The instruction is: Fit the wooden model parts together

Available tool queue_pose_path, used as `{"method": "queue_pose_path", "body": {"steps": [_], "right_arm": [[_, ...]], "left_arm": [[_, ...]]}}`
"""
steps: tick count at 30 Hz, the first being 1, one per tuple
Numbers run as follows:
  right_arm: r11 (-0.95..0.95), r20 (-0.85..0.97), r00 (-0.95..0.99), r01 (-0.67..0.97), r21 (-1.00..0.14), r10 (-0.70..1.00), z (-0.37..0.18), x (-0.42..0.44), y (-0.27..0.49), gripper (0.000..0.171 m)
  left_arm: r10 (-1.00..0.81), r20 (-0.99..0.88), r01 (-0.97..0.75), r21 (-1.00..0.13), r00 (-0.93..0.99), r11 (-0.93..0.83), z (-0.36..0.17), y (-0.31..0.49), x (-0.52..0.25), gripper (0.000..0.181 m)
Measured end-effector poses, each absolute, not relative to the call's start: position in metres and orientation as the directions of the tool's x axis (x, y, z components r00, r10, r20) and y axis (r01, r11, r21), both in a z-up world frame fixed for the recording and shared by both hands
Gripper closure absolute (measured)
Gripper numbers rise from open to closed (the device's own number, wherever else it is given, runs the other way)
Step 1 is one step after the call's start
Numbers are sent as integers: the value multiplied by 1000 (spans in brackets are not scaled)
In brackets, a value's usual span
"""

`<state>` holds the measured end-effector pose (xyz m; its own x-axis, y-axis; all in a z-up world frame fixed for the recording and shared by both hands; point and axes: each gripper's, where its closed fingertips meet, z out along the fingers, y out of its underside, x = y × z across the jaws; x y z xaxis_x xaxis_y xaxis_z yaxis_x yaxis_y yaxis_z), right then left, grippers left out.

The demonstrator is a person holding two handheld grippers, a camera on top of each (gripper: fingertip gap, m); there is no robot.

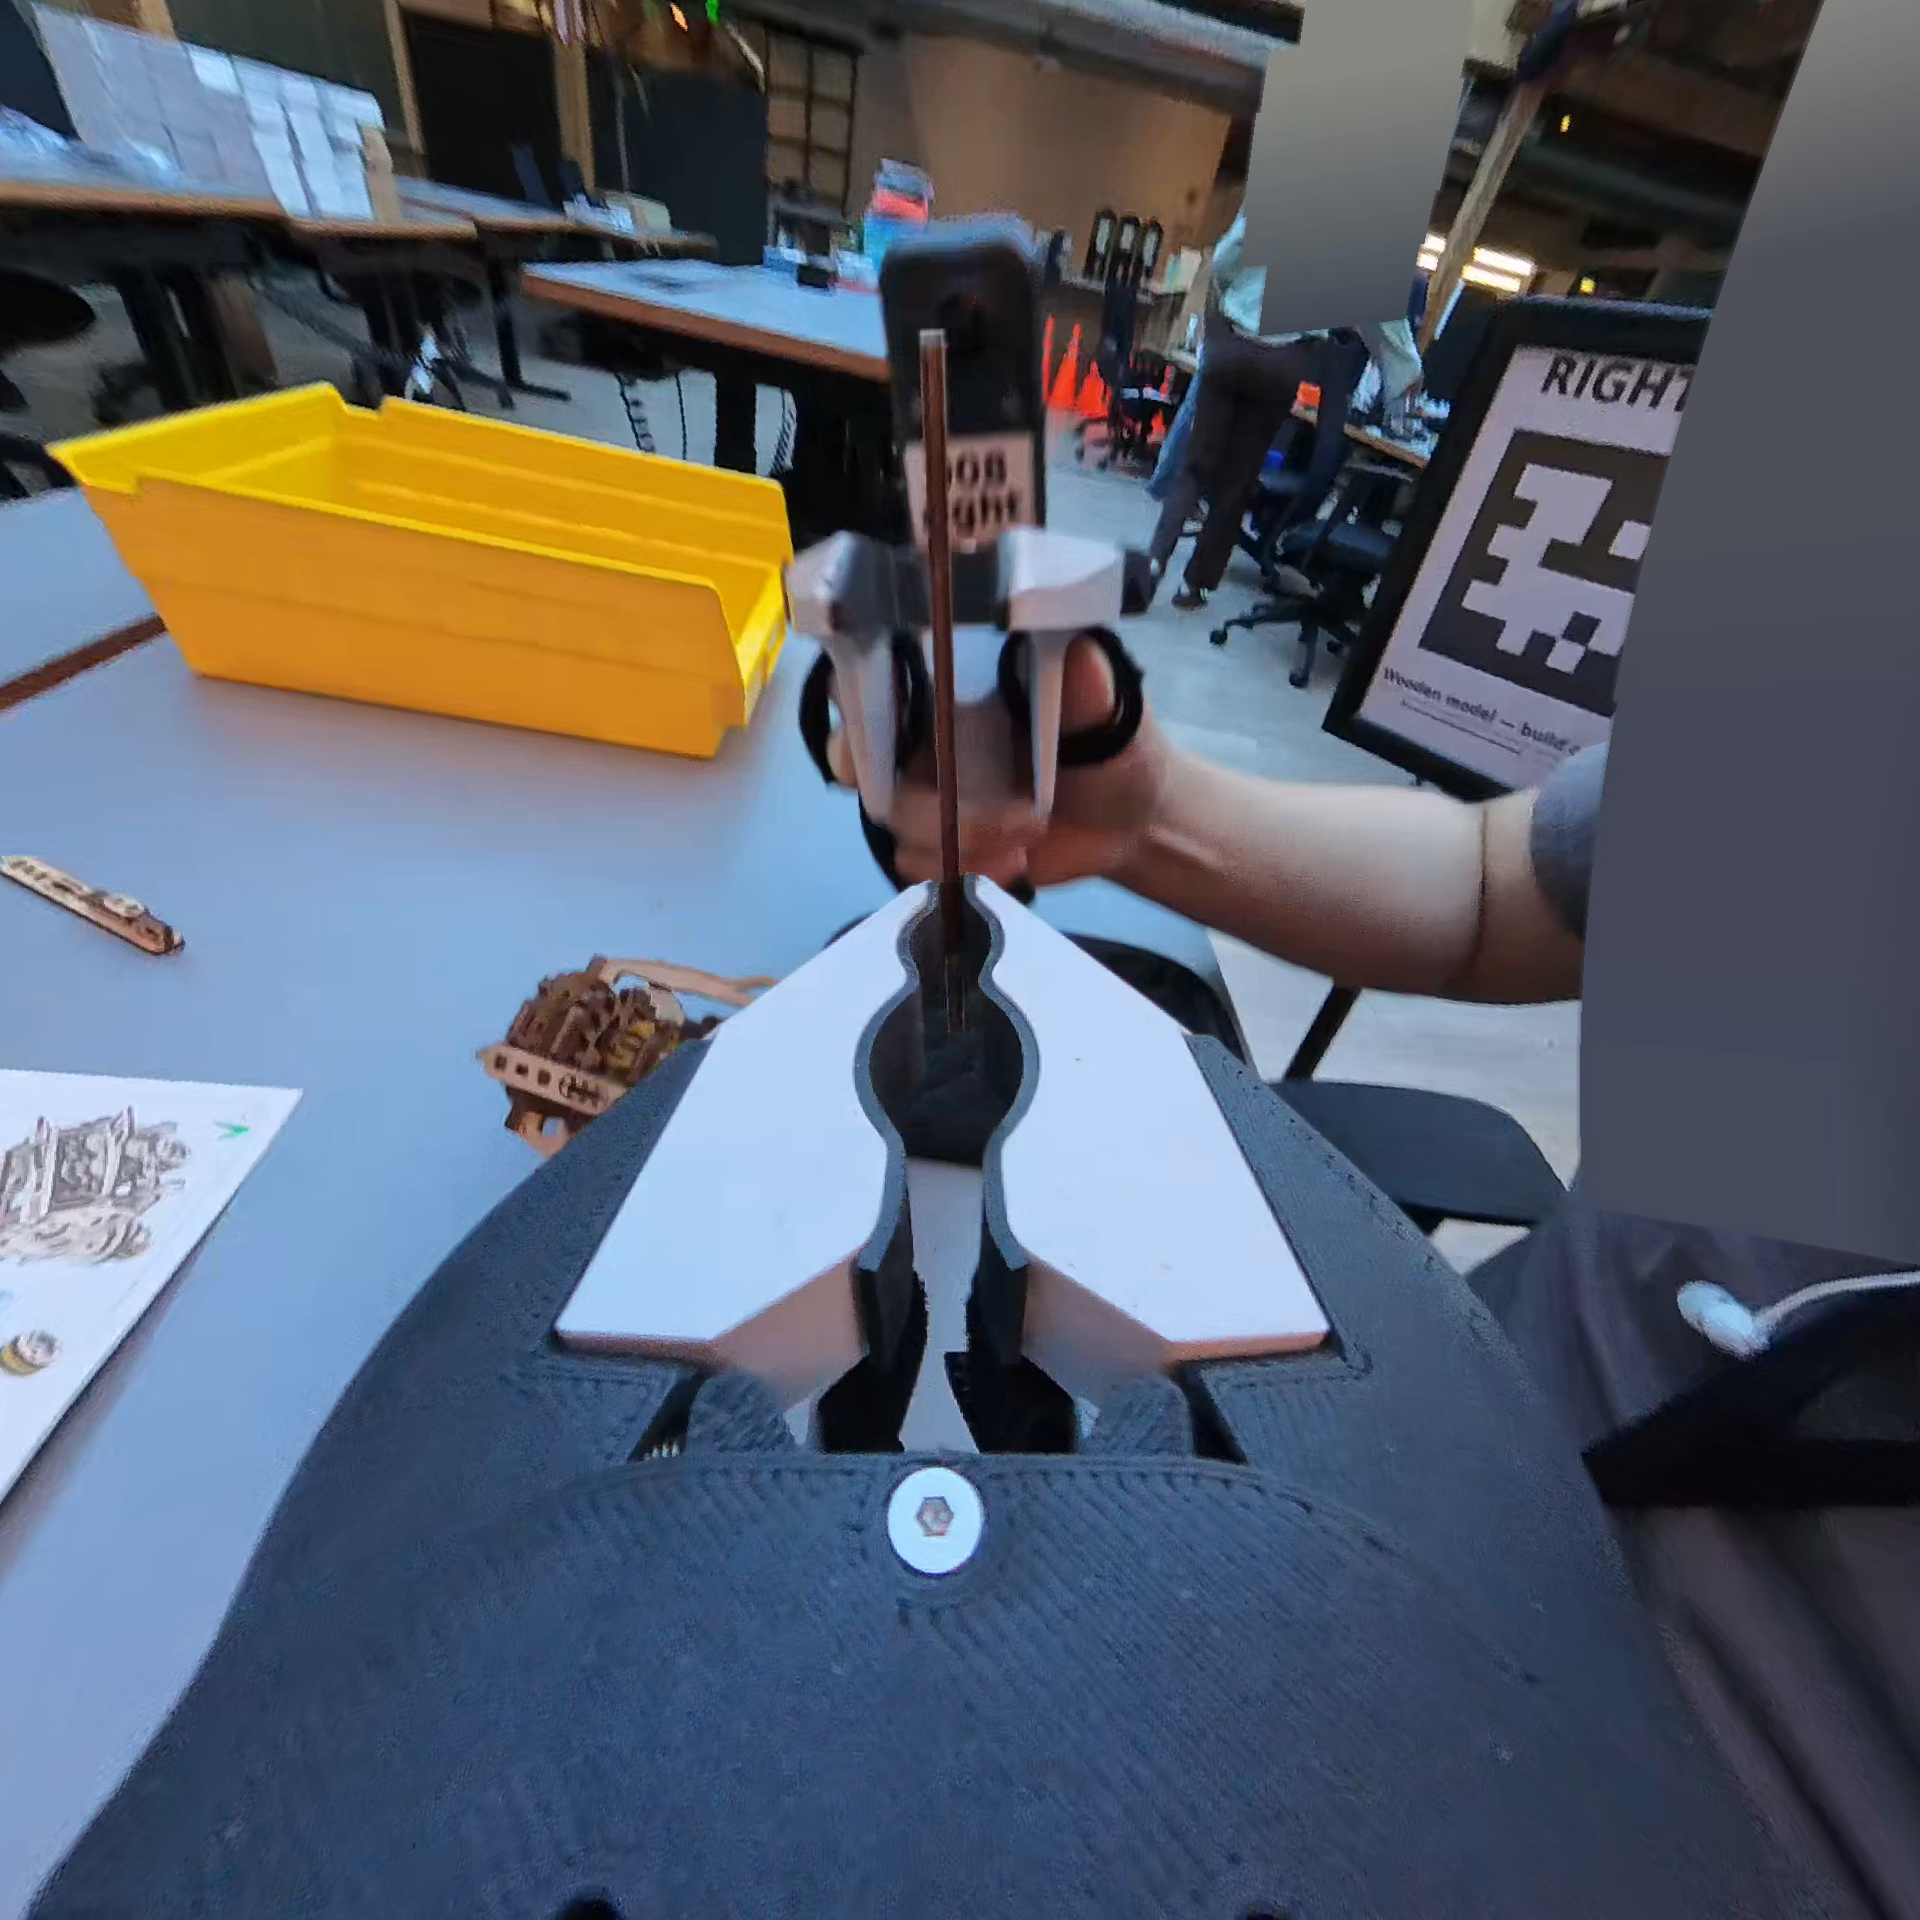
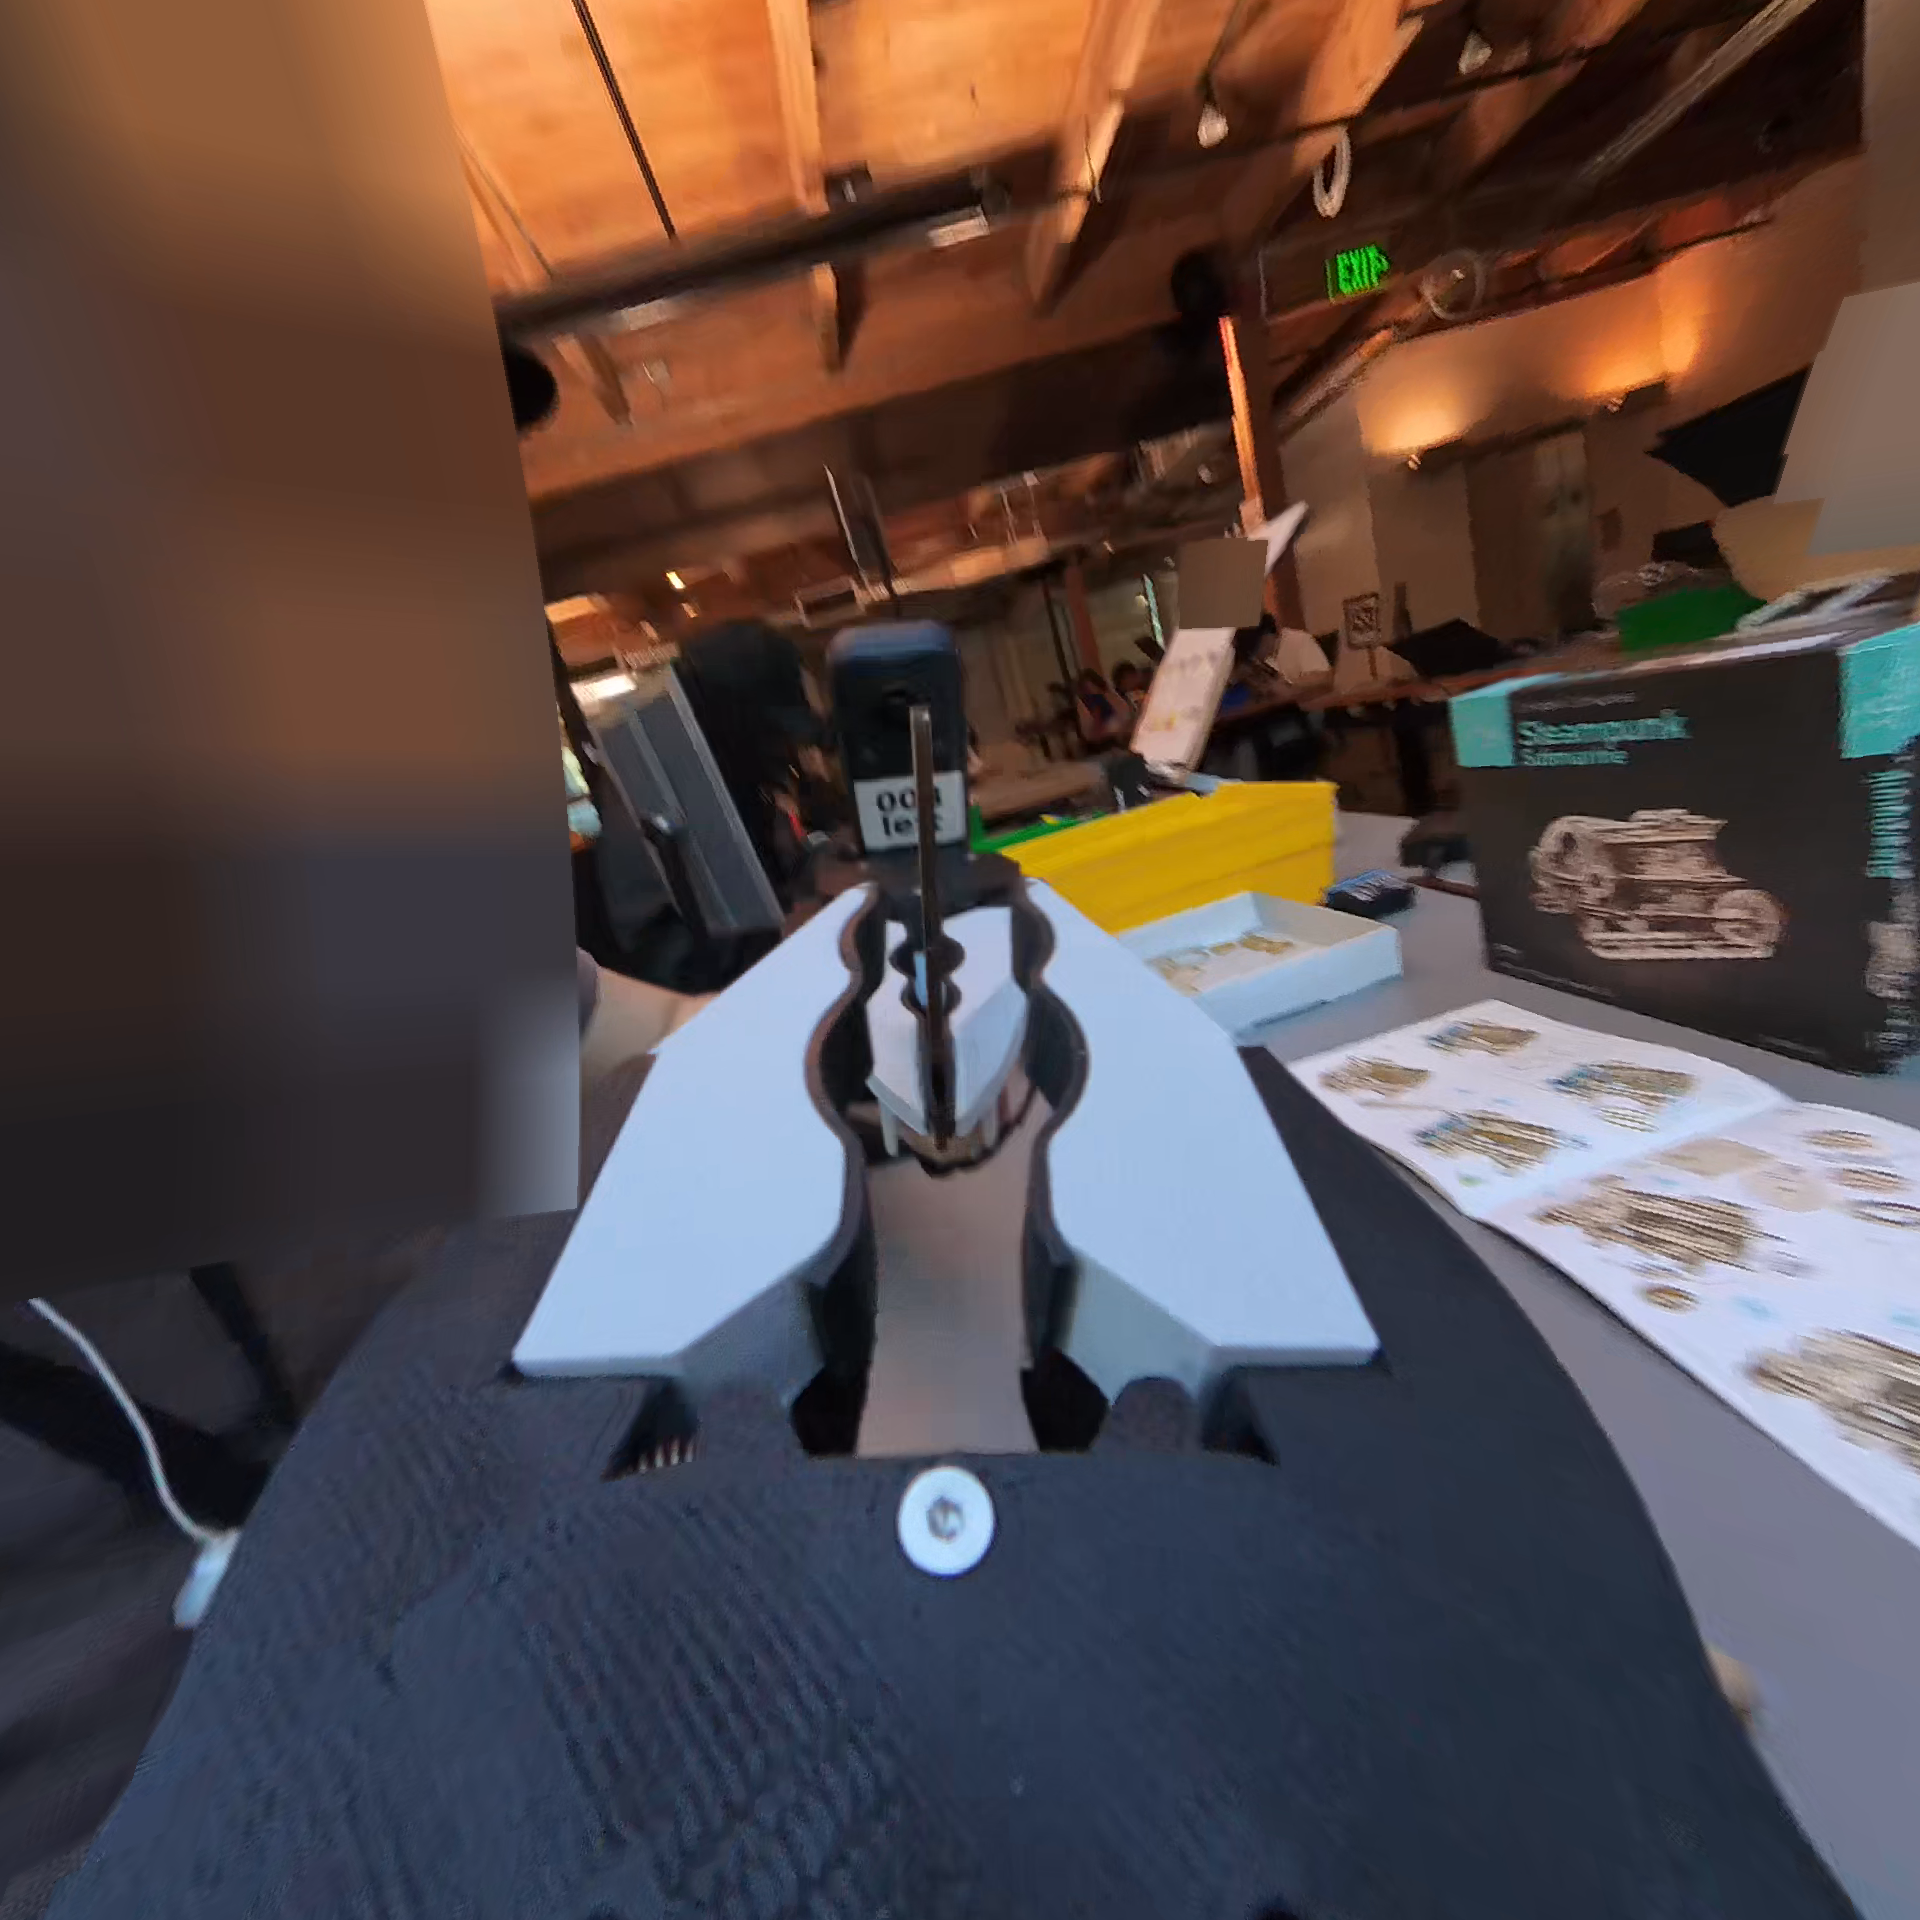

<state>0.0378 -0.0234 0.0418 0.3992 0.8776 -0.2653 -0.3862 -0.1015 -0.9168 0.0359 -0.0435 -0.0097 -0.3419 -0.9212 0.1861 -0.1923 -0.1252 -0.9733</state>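
Note:
In the left wrist view my left gripper [image 1: 951, 899] is shut on a thin dark wooden part [image 1: 935, 623]. The part is seen edge-on and stands up from the fingertips. My right gripper [image 1: 961, 805] faces it, held in a hand, and is open. Its two fingers stand on either side of the part without touching it. In the right wrist view my right gripper [image 2: 951, 909] is open, and the left gripper [image 2: 935, 1122] with the wooden part [image 2: 923, 810] sits in the gap between its fingers. A partly built wooden model [image 1: 592, 1039] lies on the grey table [image 1: 312, 831].
A yellow bin [image 1: 447, 582] stands at the back of the table. A loose wooden strip [image 1: 94, 904] and an instruction sheet [image 1: 104, 1195] lie to the left. The right wrist view shows an open instruction sheet [image 2: 1610, 1164], a white tray [image 2: 1268, 956] and a dark kit box [image 2: 1683, 862]. A framed sign [image 1: 1538, 551] stands at the right. The gap from one gripper's tips to the other's is roughly 5 cm.

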Motion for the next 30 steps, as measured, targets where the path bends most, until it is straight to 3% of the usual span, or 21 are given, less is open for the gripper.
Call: {"method": "queue_pose_path", "body": {"steps": [3,11,14,19,23,24,26,28,30], "right_arm": [[-111,-156,509,-119,-987,846,36,61,-25,122],[-209,-66,402,325,-923,913,6,30,-29,135],[-196,-25,411,380,-904,911,-11,26,-21,139],[-166,-26,394,326,-931,919,-8,26,-23,170],[-150,-12,394,322,-935,919,-6,29,-27,171],[-142,3,414,319,-937,910,-4,33,-26,171],[-145,13,458,306,-941,889,1,47,-25,171],[-154,18,528,279,-948,849,4,70,-22,171],[-175,-2,591,236,-956,807,3,93,-20,171]], "left_arm": [[-936,152,-312,-949,-317,-49,-24,-33,22,181],[-946,41,-515,-846,-321,138,-56,-27,11,181],[-944,22,-509,-846,-330,158,-58,-29,15,181],[-942,41,-498,-856,-333,139,-57,-28,19,181],[-932,-9,-443,-878,-363,181,-54,-29,22,181],[-937,-65,-406,-889,-343,211,-51,-24,24,177],[-931,-170,-354,-891,-323,285,-51,-13,30,122],[-917,-200,-340,-884,-344,321,-58,-7,39,85],[-904,-207,-341,-876,-373,341,-68,2,54,77]]}}
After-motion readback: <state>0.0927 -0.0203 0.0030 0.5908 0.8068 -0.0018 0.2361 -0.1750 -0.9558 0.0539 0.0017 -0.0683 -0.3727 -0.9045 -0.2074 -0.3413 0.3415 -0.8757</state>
